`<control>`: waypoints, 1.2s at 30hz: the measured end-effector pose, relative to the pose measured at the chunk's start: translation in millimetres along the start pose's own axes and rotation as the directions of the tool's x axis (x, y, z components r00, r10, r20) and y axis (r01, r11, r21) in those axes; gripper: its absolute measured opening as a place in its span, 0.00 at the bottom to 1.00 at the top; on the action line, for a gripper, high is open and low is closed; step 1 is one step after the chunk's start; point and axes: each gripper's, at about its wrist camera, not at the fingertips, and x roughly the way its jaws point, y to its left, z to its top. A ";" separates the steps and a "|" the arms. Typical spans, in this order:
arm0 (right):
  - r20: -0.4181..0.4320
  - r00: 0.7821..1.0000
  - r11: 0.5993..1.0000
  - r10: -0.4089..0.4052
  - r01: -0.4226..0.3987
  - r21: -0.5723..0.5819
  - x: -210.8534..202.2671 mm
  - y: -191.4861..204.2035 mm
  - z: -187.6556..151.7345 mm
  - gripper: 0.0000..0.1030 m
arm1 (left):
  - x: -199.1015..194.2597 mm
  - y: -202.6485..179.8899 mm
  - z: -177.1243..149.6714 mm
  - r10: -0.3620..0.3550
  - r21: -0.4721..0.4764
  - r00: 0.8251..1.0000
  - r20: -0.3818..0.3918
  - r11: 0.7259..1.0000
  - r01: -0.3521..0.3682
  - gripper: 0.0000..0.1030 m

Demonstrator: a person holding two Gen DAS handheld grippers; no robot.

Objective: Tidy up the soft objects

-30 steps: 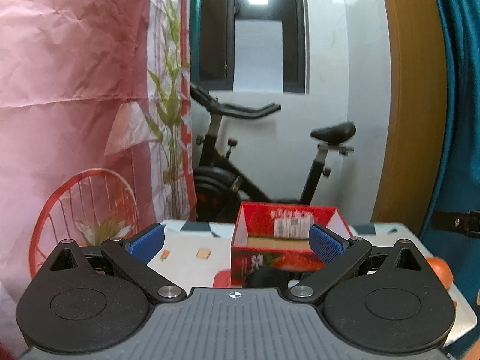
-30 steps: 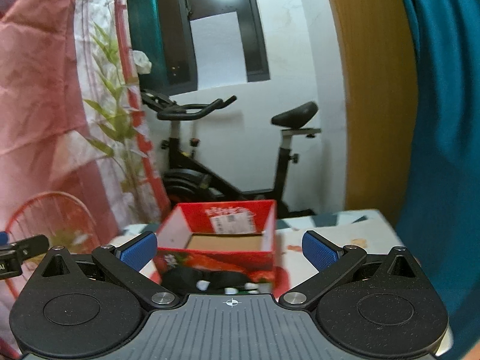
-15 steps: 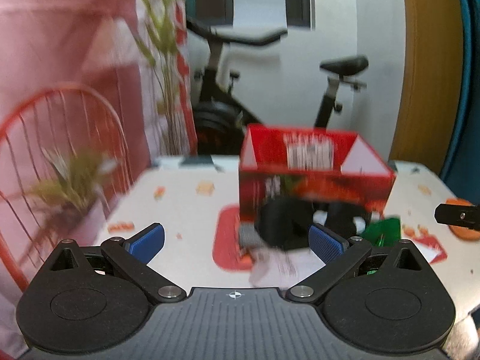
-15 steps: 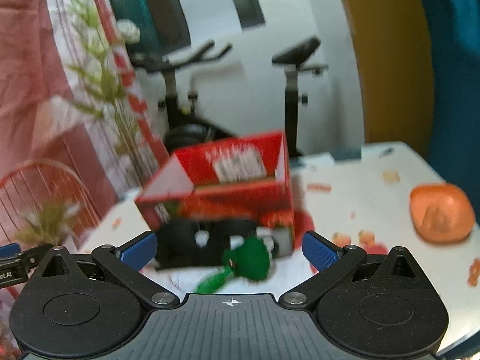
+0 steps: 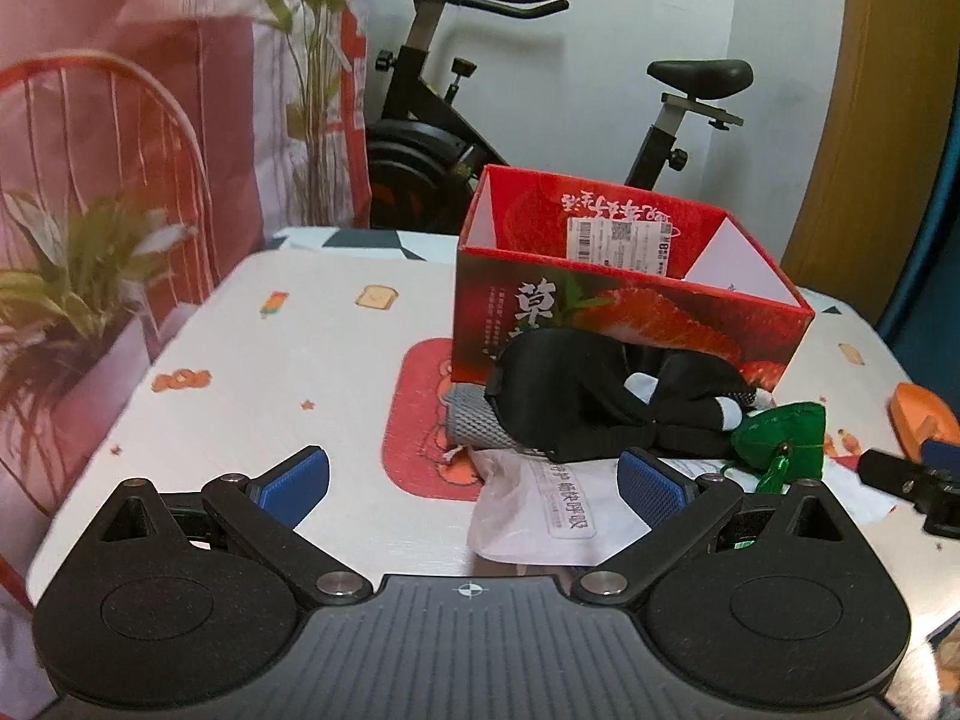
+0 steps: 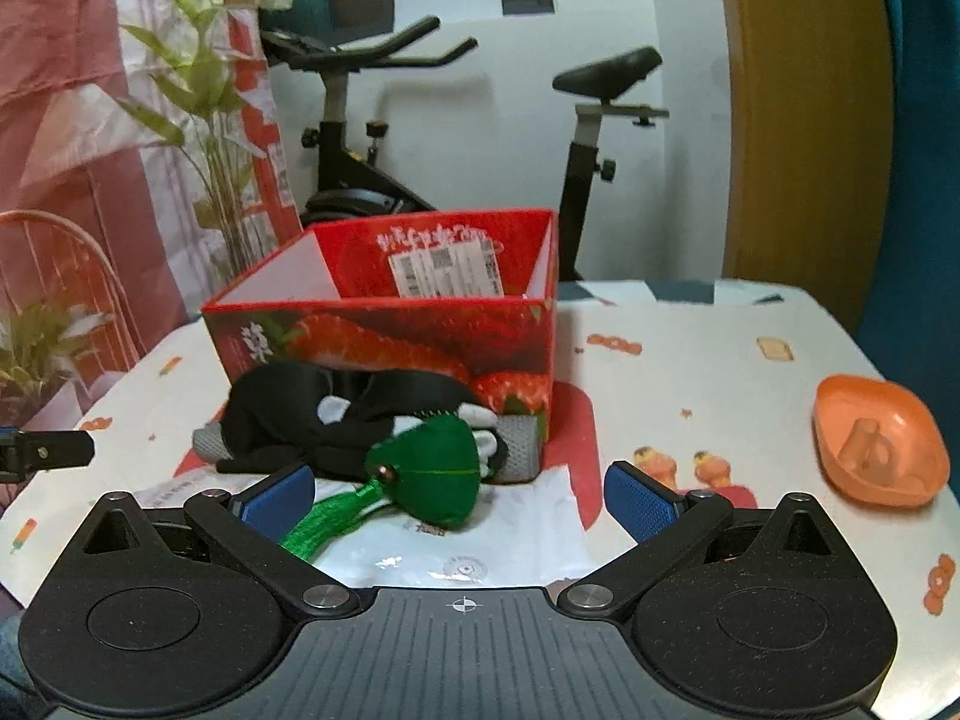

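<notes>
An open red strawberry box (image 5: 624, 306) (image 6: 384, 336) stands on the table. In front of it lies a heap of black fabric (image 5: 576, 402) (image 6: 336, 414) over a grey rolled cloth (image 5: 474, 426) (image 6: 519, 444), with a green stuffed pouch with a tassel (image 5: 780, 438) (image 6: 432, 468) beside it. A white plastic packet (image 5: 540, 510) (image 6: 456, 546) lies under them. My left gripper (image 5: 474, 483) is open, just short of the packet. My right gripper (image 6: 459, 495) is open, the green pouch just ahead of its fingers.
An orange plastic dish (image 6: 876, 450) (image 5: 921, 420) sits at the table's right side. The table (image 5: 270, 372) has a white patterned cover. Behind it stand an exercise bike (image 5: 480, 108), a pink curtain (image 5: 90, 48) and a wooden door frame (image 6: 798, 120).
Both views have tilted down and closed in on the table. The heap, pouch and packet now show in front of the box. Both grippers stayed open.
</notes>
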 end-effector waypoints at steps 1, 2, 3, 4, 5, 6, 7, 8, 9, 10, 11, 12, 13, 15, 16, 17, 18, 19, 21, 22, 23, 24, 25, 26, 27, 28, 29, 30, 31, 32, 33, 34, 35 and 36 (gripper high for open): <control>-0.006 1.000 1.000 0.001 -0.001 0.003 2.8 -2.6 -0.1 1.00 | 2.3 0.1 0.2 -0.006 -0.008 1.000 -0.003 1.000 0.006 1.00; -0.011 1.000 1.000 0.002 -0.002 0.007 5.7 -4.0 -0.5 1.00 | 5.6 0.3 1.0 -0.008 -0.015 1.000 -0.007 1.000 0.008 1.00; -0.015 1.000 1.000 0.000 0.000 0.009 8.8 -5.4 -1.2 1.00 | 8.0 1.0 1.5 -0.010 -0.022 1.000 -0.011 1.000 0.009 1.00; -0.020 1.000 1.000 0.000 0.001 0.012 11.7 -6.4 -1.8 0.99 | 9.6 0.8 2.0 -0.010 -0.026 1.000 -0.014 1.000 0.010 1.00; -0.024 1.000 1.000 0.002 -0.001 0.015 14.6 -8.4 -2.7 0.99 | 11.2 1.3 2.5 -0.010 -0.029 1.000 -0.016 1.000 0.010 1.00; -0.028 1.000 1.000 0.003 -0.003 0.018 17.1 -9.4 -3.5 0.99 | 12.3 1.5 3.2 -0.011 -0.030 1.000 -0.015 0.999 0.011 1.00; -0.031 0.999 1.000 0.005 -0.005 0.022 19.0 -10.6 -4.1 0.99 | 12.8 1.4 3.9 -0.012 -0.030 1.000 -0.015 0.999 0.011 1.00; -0.035 0.999 1.000 0.006 -0.006 0.026 21.1 -11.5 -4.0 0.98 | 13.1 0.6 4.4 -0.012 -0.031 1.000 -0.014 0.999 0.012 1.00; -0.037 0.999 1.000 0.008 -0.007 0.029 22.5 -12.4 -4.0 0.98 | 13.9 0.4 5.0 -0.014 -0.032 1.000 -0.012 0.999 0.013 1.00; -0.036 0.999 0.999 0.011 -0.010 0.032 23.7 -13.5 -4.2 0.97 | 14.6 0.2 5.4 -0.017 -0.033 1.000 -0.011 0.999 0.017 1.00; -0.033 0.999 0.999 0.016 -0.015 0.035 25.3 -14.2 -4.0 0.96 | 16.2 -0.1 6.0 -0.021 -0.034 1.000 -0.013 0.999 0.020 1.00; -0.032 0.999 0.999 0.017 -0.016 0.036 26.1 -13.8 -4.2 0.95 | 17.7 -0.7 6.6 -0.021 -0.033 1.000 -0.017 0.999 0.020 1.00; -0.033 0.999 0.999 0.018 -0.017 0.036 27.6 -14.2 -4.2 0.94 | 19.6 -1.6 7.2 -0.018 -0.030 1.000 -0.021 0.999 0.017 1.00; -0.040 0.999 0.999 0.025 -0.024 0.036 29.7 -15.0 -4.3 0.92 | 22.0 -2.5 8.2 -0.014 -0.024 1.000 -0.027 1.000 0.013 1.00; -0.042 0.999 0.999 0.029 -0.028 0.035 30.7 -15.2 -4.1 0.91 | 23.1 -2.6 9.2 -0.015 -0.023 0.999 -0.030 1.000 0.014 1.00; -0.044 0.999 0.999 0.033 -0.031 0.034 32.0 -15.8 -3.4 0.89 | 23.9 -2.2 10.0 -0.016 -0.023 0.999 -0.033 1.000 0.016 0.99; -0.045 0.998 0.999 0.034 -0.033 0.031 32.2 -15.4 -3.2 0.87 | 25.4 -2.3 11.7 -0.018 -0.023 0.999 -0.037 1.000 0.017 0.99; -0.044 0.998 0.999 0.038 -0.037 0.027 33.1 -15.9 -2.0 0.85 | 26.7 -2.3 13.4 -0.017 -0.021 0.999 -0.042 1.000 0.017 0.98; -0.039 0.998 0.999 0.051 -0.051 0.019 33.1 -16.6 0.6 0.81 | 30.4 -2.4 20.6 -0.017 -0.006 0.998 -0.053 1.000 0.017 0.94; -0.035 0.997 0.998 0.062 -0.061 0.013 33.1 -17.2 2.3 0.80 | 32.4 -2.1 24.5 -0.026 0.001 0.998 -0.057 1.000 0.026 0.92; -0.037 0.997 0.997 0.073 -0.073 0.005 33.6 -17.7 5.2 0.79 | 34.2 -2.0 29.7 -0.034 0.008 0.998 -0.056 0.999 0.034 0.90; -0.038 0.996 0.997 0.081 -0.081 -0.005 34.2 -17.2 7.2 0.77 | 36.2 -1.9 36.8 -0.047 0.018 0.998 -0.050 0.999 0.048 0.89; -0.038 0.995 0.995 0.093 -0.094 -0.028 35.3 -16.8 10.1 0.76 | 37.0 -2.5 40.0 -0.057 0.023 0.997 -0.044 0.998 0.058 0.89; -0.041 0.994 0.993 0.100 -0.102 -0.053 36.9 -15.9 12.5 0.74 | 38.7 -4.0 45.9 -0.074 0.029 0.996 -0.040 0.997 0.075 0.88; -0.043 0.994 0.991 0.105 -0.108 -0.075 38.5 -14.0 14.4 0.71 | 41.3 -6.2 52.4 -0.098 0.036 0.994 -0.038 0.994 0.099 0.86; -0.045 0.993 0.988 0.113 -0.117 -0.098 40.4 -13.0 15.9 0.69 | 43.4 -8.8 55.6 -0.114 0.042 0.993 -0.037 0.992 0.115 0.84; -0.049 0.991 0.985 0.121 -0.126 -0.118 42.9 -11.9 17.1 0.65 | 46.2 -13.6 59.0 -0.132 0.052 0.991 -0.037 0.990 0.134 0.80; -0.056 0.990 0.982 0.129 -0.136 -0.134 46.1 -11.1 17.8 0.61 | 50.2 -19.3 62.1 -0.152 0.063 0.988 -0.041 0.986 0.154 0.77; -0.068 0.988 0.978 0.139 -0.147 -0.145 50.5 -10.4 18.0 0.59 | 54.3 -25.1 64.2 -0.168 0.072 0.985 -0.048 0.983 0.171 0.75; -0.078 0.987 0.977 0.142 -0.153 -0.149 54.3 -10.7 17.8 0.55 | 59.0 -31.5 65.7 -0.185 0.080 0.981 -0.057 0.979 0.189 0.71; -0.089 0.986 0.977 0.143 -0.155 -0.148 58.2 -11.2 16.8 0.53 | 65.8 -39.8 67.0 -0.210 0.086 0.975 -0.070 0.973 0.216 0.66; -0.100 0.984 0.977 0.144 -0.158 -0.141 62.1 -12.6 16.3 0.51 | 71.8 -47.4 66.2 -0.229 0.087 0.970 -0.081 0.968 0.236 0.64; -0.111 0.983 0.979 0.149 -0.162 -0.125 66.2 -15.1 15.9 0.49 | 77.6 -53.6 64.3 -0.244 0.084 0.966 -0.091 0.964 0.251 0.59; -0.118 0.981 0.980 0.155 -0.168 -0.105 69.5 -17.8 15.1 0.48 | 85.7 -60.9 63.3 -0.269 0.070 0.957 -0.111 0.958 0.277 0.57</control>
